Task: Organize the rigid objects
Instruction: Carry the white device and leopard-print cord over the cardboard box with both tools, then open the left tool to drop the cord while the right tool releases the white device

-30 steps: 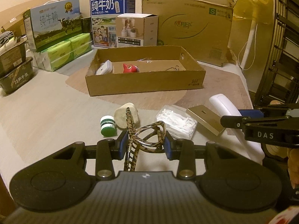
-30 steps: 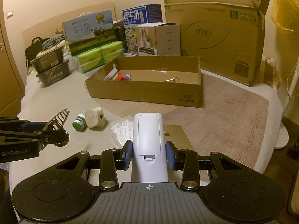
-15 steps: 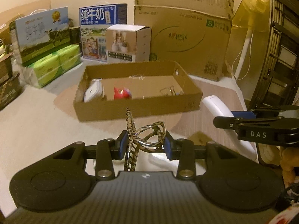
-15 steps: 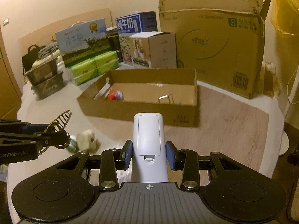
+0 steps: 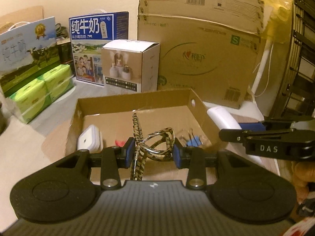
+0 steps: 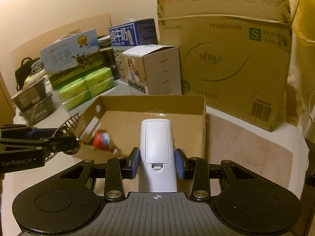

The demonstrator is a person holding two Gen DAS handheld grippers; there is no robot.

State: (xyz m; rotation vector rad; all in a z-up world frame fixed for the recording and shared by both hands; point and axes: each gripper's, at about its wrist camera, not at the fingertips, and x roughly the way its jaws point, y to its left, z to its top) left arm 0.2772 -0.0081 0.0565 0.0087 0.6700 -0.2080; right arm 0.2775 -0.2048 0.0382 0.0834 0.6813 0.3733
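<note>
My left gripper [image 5: 153, 154] is shut on a tortoiseshell hair claw [image 5: 151, 143], held over the near wall of the shallow cardboard tray [image 5: 133, 100]. My right gripper [image 6: 157, 162] is shut on a white remote control [image 6: 157, 141], battery cover up, its tip over the same tray [image 6: 153, 101]. Inside the tray lie a white square gadget [image 5: 89, 140], a red toy [image 6: 101, 137] and a blue binder clip [image 5: 194, 142]. The right gripper's side and the white remote [image 5: 222, 119] show at the right edge of the left wrist view; the hair claw [image 6: 67, 126] shows at the left of the right wrist view.
Behind the tray stand a white product box [image 5: 131, 64], a blue milk carton [image 5: 98, 45], green tissue packs [image 5: 42, 92] and a big cardboard box [image 5: 200, 47]. A brown mat [image 6: 248, 151] covers the table right of the tray. Dark tubs [image 6: 33, 102] sit far left.
Both grippers moved forward and slightly up toward the tray, each keeping its object. The loose items on the table dropped out of view below.
</note>
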